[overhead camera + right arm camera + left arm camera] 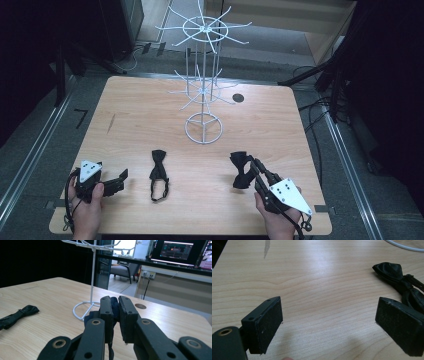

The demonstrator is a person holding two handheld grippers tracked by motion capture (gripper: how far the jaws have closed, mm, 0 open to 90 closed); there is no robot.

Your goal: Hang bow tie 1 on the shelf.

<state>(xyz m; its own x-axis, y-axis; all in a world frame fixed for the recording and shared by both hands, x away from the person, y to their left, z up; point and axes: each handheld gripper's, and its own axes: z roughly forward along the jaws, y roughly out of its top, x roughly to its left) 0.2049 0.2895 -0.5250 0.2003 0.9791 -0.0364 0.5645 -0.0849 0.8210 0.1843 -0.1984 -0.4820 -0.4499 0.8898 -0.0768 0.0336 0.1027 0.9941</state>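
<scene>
From the high view, I see a white wire rack (202, 95) standing toward the far middle of the wooden table (140, 110); in front of it and to the right, my right gripper (246, 167) is clenched on a black bow tie (241, 172), a second bow tie (159, 175) lies in front of the rack to the left, and my left gripper (120, 179) rests well left of that, jaws spread and holding nothing. In the left gripper view, my open pads (270, 323) frame bare wood, with the loose bow tie (398, 277) lying beyond the right pad. In the right gripper view, my jaws pinch dark fabric (115, 306) just in front of the rack's ring base (83, 308), and the other tie (18, 313) lies far left.
</scene>
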